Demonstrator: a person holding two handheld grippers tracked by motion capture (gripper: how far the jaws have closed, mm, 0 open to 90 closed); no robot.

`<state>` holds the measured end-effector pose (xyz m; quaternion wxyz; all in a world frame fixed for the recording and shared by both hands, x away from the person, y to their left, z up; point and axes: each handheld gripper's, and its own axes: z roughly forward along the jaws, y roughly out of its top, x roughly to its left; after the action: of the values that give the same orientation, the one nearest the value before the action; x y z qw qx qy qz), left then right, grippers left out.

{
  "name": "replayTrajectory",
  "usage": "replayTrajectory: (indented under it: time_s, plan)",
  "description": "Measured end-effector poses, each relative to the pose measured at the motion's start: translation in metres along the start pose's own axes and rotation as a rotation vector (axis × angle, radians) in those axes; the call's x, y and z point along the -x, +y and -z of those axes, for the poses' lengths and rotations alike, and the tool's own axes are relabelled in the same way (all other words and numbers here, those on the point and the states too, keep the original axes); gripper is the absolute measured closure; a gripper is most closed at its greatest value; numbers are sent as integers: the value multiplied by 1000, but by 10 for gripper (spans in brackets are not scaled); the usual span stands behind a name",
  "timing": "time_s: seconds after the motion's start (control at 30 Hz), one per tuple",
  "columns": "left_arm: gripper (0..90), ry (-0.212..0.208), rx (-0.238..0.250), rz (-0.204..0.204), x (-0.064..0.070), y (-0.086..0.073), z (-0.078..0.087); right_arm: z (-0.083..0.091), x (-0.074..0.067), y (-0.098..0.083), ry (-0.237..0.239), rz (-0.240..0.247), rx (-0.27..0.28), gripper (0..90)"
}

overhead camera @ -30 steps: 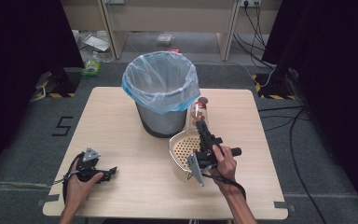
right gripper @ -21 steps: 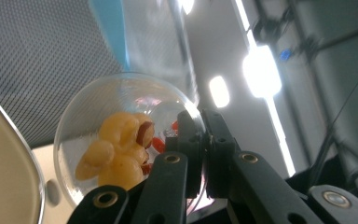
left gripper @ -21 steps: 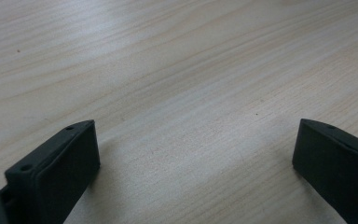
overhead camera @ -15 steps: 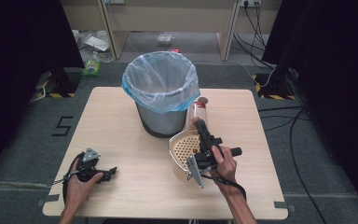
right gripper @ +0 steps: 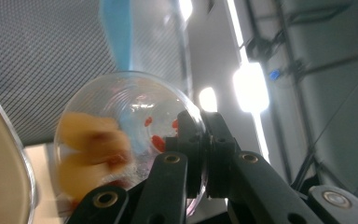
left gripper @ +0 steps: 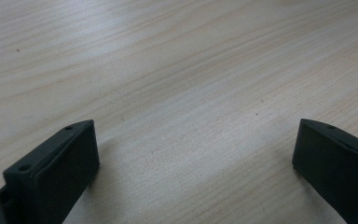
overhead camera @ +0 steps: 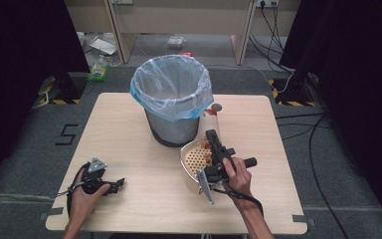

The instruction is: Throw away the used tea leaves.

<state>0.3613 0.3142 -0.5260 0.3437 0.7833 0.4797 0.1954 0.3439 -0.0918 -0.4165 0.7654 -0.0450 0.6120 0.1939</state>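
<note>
We see the counter (overhead camera: 129,129) carrying a lined bin (overhead camera: 172,99) near its far edge. Just right of it, our right hand-held gripper (overhead camera: 212,141) is clenched on the rim of a clear cup (right gripper: 121,140), tilted over a perforated strainer bowl (overhead camera: 195,158). Near the front-left corner, the left hand-held gripper (overhead camera: 115,185) rests released.

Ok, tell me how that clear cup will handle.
The clear cup, clamped at its rim by the right tongs, looks thin-walled, so probably light and easily squashed. Its smooth round side may slip or roll. Tilted, the food inside could spill.
</note>
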Motion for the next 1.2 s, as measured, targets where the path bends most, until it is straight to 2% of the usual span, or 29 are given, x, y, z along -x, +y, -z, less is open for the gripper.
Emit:
replayTrajectory:
  time_s: [0.13,0.27,0.33,0.37,0.4,0.43,0.47,0.53,0.57,0.6,0.63,0.73,0.77,0.8,0.83,0.87,0.9,0.93,0.97,1.0,1.03,1.07,1.1,1.17,1.2]
  plan:
    - [0,0,1,1,0,0,0,2,4,5,-17,3,25,874]
    - [0,0,-1,-1,0,0,0,2,5,6,-2,-13,20,874]
    - [0,0,-1,-2,0,0,0,-1,11,4,29,-92,-4,874]
    - [0,0,-1,-1,0,0,0,-4,18,1,54,-194,-29,873]
    - [0,0,-1,-1,0,0,0,-4,18,1,54,-194,-29,873]
    - [0,0,-1,-1,0,0,0,-5,20,-1,68,-225,-41,873]
    - [0,0,-1,-1,0,0,0,-8,24,-5,94,-288,-62,873]
    - [0,0,-1,-1,0,0,0,-10,27,-10,116,-344,-84,873]
    - [0,0,-1,-1,0,0,0,-12,30,-18,140,-412,-110,873]
    - [0,0,-1,-1,0,0,0,-13,31,-20,150,-437,-120,873]
    - [0,0,-1,-1,0,0,0,-13,31,-20,150,-437,-120,873]
    - [0,0,-1,-1,0,0,0,-16,34,-29,174,-484,-161,872]
    - [0,0,-1,-1,0,0,0,-19,37,-36,194,-544,-177,873]
    - [0,0,-1,-1,0,0,0,-19,37,-36,194,-544,-177,873]
    - [0,0,-1,-1,0,0,0,-20,38,-40,203,-577,-187,873]
    - [0,0,-1,-1,0,0,0,-24,41,-46,227,-645,-199,872]
    - [0,0,-1,-1,0,0,0,-24,41,-46,227,-645,-199,872]
    - [0,0,-1,-1,0,0,0,-27,43,-54,245,-722,-215,872]
    - [0,0,-1,-1,0,0,0,-27,43,-54,245,-722,-215,872]
    - [0,0,-1,-1,0,0,0,-28,44,-57,251,-754,-220,872]
    - [0,0,-1,-1,0,0,0,-30,46,-63,259,-805,-232,872]
    - [0,0,-1,-1,0,0,0,-32,47,-66,267,-830,-243,872]
    - [0,0,-1,-1,0,0,0,-36,50,-73,276,-888,-254,872]
    - [0,0,-1,-1,0,0,0,-37,52,-76,285,-900,-259,872]
    - [0,0,-1,-1,0,0,0,-40,53,-80,296,-927,-267,872]
